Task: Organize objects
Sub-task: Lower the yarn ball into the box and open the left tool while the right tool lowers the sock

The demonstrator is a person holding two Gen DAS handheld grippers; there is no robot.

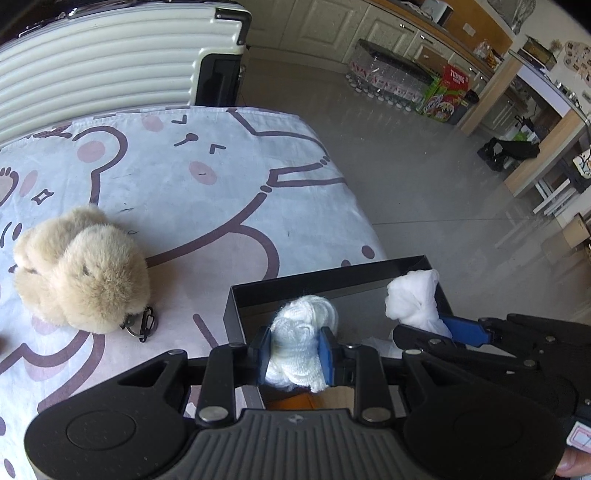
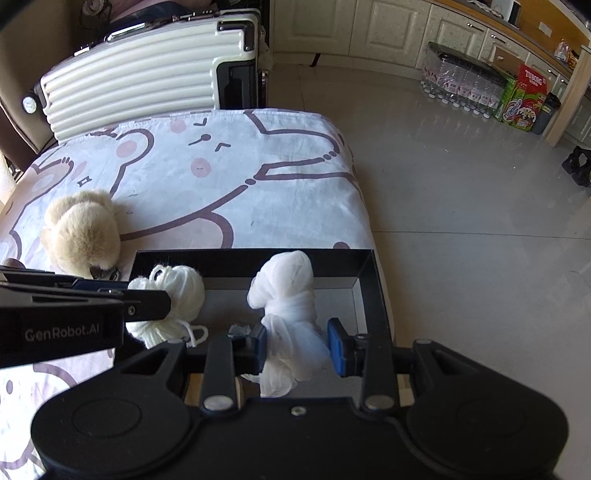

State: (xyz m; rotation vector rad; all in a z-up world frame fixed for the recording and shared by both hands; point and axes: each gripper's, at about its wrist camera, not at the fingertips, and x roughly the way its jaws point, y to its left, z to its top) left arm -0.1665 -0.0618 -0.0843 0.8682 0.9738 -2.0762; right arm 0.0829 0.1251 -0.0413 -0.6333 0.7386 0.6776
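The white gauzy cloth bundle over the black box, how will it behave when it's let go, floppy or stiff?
Probably floppy: the white cloth bundle sags in soft folds between the pads of the right gripper. Likely light for its size, since the fabric looks thin and sheer. It should slump into the black box rather than roll, unlike the rounder yarn ball.

A cream ribbed suitcase [image 2: 147, 74] stands behind the bear-print sheet [image 2: 229, 177]; bottled water packs [image 2: 461, 85] and a Tuborg carton [image 2: 532, 83] line the cabinets [image 2: 388, 29].

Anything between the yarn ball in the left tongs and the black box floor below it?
Nothing visible. The yarn ball hangs in the left tongs over the black box; the white cloth bundle sits to its right.
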